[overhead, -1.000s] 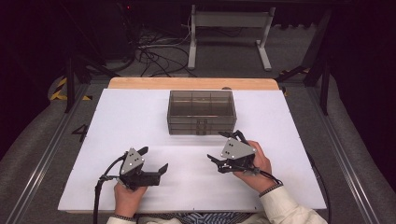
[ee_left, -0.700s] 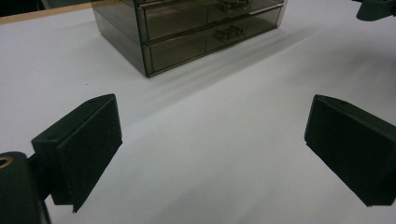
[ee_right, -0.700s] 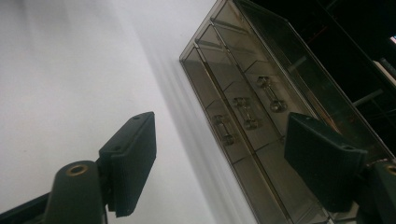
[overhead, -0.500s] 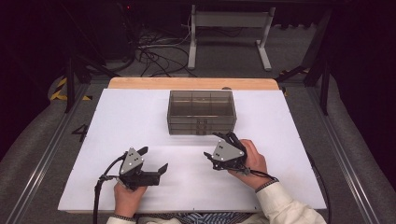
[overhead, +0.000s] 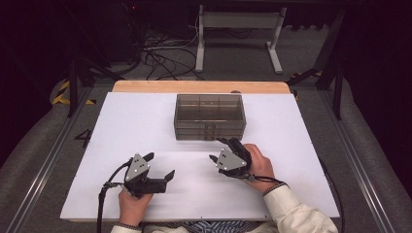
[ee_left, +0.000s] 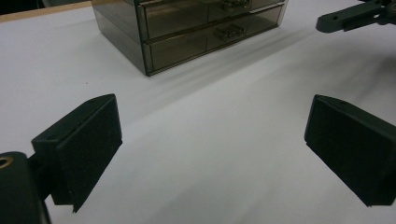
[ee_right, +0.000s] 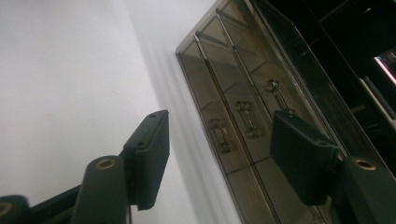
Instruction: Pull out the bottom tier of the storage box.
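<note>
A small smoke-tinted plastic drawer box stands at the middle back of the white table, its drawers shut, with small handles on the front. My right gripper is open, turned on its side, just in front of the box's lower drawers. In the right gripper view the open gripper frames three drawer handles close ahead, touching none. My left gripper rests open and empty on the table at front left. In the left gripper view the gripper faces the box, well short of it.
A wooden strip runs along the table's far edge. Metal rails flank the table. Cables and a desk frame lie on the floor behind. One tip of the right gripper shows at the top right of the left gripper view.
My right gripper has moved forward and left toward the drawer box's front, turning on its side. The left gripper has stayed where it was.
</note>
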`<state>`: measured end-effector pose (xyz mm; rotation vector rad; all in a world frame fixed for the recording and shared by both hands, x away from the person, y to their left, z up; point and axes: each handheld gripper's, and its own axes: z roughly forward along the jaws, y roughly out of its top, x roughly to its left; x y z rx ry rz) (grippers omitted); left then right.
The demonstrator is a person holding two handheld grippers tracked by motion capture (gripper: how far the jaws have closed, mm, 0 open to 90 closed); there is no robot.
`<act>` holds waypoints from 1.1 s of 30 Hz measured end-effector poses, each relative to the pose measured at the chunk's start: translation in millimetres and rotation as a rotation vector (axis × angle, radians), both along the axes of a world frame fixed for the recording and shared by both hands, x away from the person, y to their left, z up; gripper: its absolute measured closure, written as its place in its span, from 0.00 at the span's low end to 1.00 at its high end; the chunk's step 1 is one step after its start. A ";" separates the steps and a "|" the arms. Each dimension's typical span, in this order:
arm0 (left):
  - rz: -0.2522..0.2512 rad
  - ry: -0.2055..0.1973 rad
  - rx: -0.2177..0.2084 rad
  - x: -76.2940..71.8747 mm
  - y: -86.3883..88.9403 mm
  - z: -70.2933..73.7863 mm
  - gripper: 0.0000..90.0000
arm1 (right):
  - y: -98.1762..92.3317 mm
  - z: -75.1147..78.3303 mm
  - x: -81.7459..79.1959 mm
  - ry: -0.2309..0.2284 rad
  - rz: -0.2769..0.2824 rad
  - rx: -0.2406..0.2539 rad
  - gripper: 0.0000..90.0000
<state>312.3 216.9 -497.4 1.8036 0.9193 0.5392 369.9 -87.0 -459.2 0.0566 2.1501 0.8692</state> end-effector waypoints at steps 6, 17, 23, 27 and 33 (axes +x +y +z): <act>0.002 0.002 -0.003 -0.4 -0.1 0.0 0.05 | 8.4 -9.2 6.3 -0.040 -0.041 -0.039 0.53; -0.002 0.000 -0.007 -0.8 0.3 0.1 0.05 | 14.0 -18.3 12.6 -0.053 -0.073 -0.065 0.55; -0.002 0.000 -0.006 -0.9 0.3 0.1 0.05 | 16.7 -23.1 12.3 -0.091 -0.085 -0.098 0.58; -0.001 0.001 -0.007 -0.7 -0.1 -0.1 0.05 | 21.1 -32.2 14.9 -0.151 -0.103 -0.144 0.61; -0.002 -0.001 -0.001 -1.0 -0.3 0.0 0.05 | 26.7 -41.9 16.6 -0.208 -0.134 -0.204 0.66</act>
